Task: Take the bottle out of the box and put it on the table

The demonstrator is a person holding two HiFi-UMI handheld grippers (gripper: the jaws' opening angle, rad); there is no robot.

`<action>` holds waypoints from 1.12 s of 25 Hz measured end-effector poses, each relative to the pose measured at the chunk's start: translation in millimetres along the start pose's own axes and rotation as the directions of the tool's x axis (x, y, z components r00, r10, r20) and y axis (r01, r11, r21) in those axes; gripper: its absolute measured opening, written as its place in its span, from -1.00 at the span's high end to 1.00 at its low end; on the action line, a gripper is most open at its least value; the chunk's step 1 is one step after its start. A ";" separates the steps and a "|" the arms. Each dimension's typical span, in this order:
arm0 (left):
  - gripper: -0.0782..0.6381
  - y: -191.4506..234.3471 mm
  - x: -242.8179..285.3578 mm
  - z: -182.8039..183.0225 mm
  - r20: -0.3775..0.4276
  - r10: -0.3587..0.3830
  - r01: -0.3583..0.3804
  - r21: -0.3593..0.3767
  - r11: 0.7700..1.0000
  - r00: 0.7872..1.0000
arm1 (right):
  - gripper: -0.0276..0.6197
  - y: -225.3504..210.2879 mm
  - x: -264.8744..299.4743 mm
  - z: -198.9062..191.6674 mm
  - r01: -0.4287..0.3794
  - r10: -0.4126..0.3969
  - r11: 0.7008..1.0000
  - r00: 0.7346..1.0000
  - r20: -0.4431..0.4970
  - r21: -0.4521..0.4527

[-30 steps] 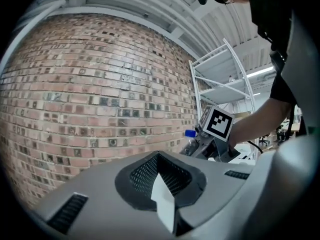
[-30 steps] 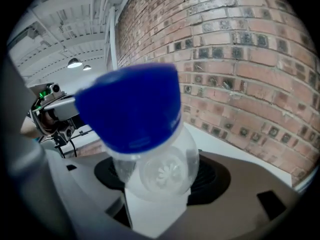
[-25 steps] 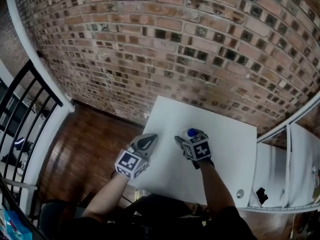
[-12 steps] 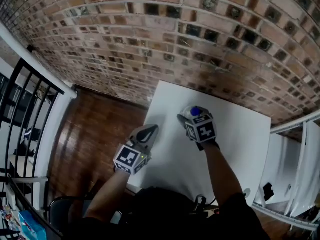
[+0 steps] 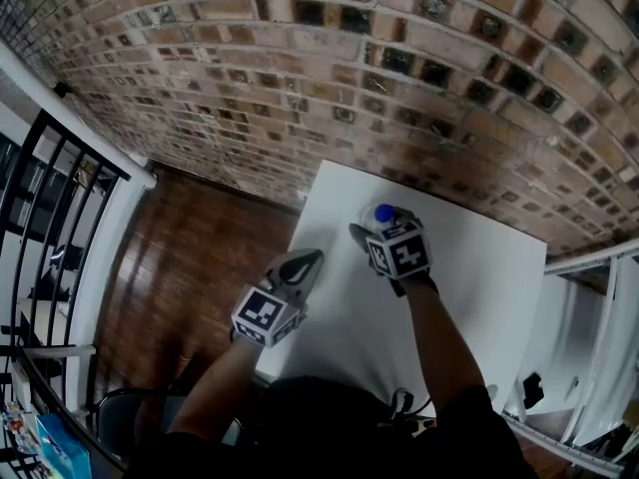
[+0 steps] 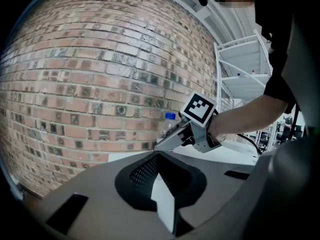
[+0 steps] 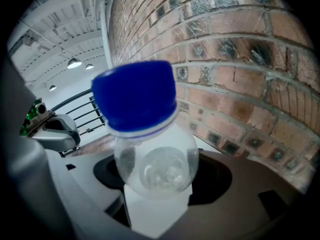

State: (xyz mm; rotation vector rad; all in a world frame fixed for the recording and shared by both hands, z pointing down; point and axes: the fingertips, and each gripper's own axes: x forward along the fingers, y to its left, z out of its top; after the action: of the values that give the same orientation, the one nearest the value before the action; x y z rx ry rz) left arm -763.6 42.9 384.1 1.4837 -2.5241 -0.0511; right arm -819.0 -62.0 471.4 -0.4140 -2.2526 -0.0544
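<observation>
A clear plastic bottle (image 5: 381, 213) with a blue cap stands upright over the white table (image 5: 469, 287), toward its far left part. My right gripper (image 5: 374, 230) is shut on the bottle's body, and its jaws are easing open with the bottle between them. In the right gripper view the bottle (image 7: 150, 149) fills the space between the jaws. The left gripper view shows the bottle (image 6: 168, 125) and the right gripper (image 6: 162, 141) in front of the wall. The bottle's base is hidden. My left gripper (image 5: 305, 260) is shut and empty at the table's left edge.
A brick wall (image 5: 329, 88) rises right behind the table. Dark wooden floor (image 5: 190, 267) and a black railing (image 5: 60, 218) lie to the left. White shelving (image 6: 245, 69) stands at the right. No box is in view.
The right gripper has carried the bottle a little lower and farther along the table. The left gripper has sunk slightly beside the table's left edge.
</observation>
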 end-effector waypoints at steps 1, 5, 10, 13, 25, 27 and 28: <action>0.80 -1.9 0.2 -2.5 -0.011 -0.007 0.007 -0.007 1.000 1.000 | -0.13 0.2 0.7 0.8 -0.002 0.002 1.000 1.000 0.004 -0.002; 0.80 -6.6 -2.5 -4.1 -0.020 -0.014 0.013 -0.012 1.000 1.000 | -0.24 -0.1 2.3 -4.8 -0.002 0.002 1.000 1.000 0.021 -0.012; 0.80 -4.0 -10.6 1.2 -0.003 0.003 -0.003 -0.003 1.000 1.000 | -0.31 -1.7 -4.0 -8.2 0.018 -0.018 1.000 0.998 0.054 0.005; 0.80 -7.2 -18.6 7.8 0.018 -0.003 0.003 -0.002 1.000 1.000 | -0.31 1.3 -12.9 -6.0 0.021 -0.021 1.000 0.997 0.068 0.011; 0.80 -32.7 -49.3 58.7 0.207 -0.055 0.055 0.007 0.998 0.977 | -0.31 24.2 -114.2 -23.8 0.056 -0.072 0.995 0.975 0.211 0.083; 0.80 -47.0 -52.2 63.5 0.225 -0.091 0.089 0.021 0.996 0.970 | -0.31 26.9 -144.1 -34.1 0.076 -0.103 0.991 0.960 0.262 0.112; 0.80 -54.9 -54.0 64.7 0.227 -0.108 0.104 0.030 0.994 0.968 | -0.31 27.9 -158.7 -39.5 0.089 -0.122 0.988 0.950 0.288 0.127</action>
State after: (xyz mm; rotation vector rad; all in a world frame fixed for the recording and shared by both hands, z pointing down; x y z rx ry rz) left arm -704.0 57.6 304.5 1.7088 -2.6221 -0.2297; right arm -685.3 -86.5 376.3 -0.2525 -2.5579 0.0853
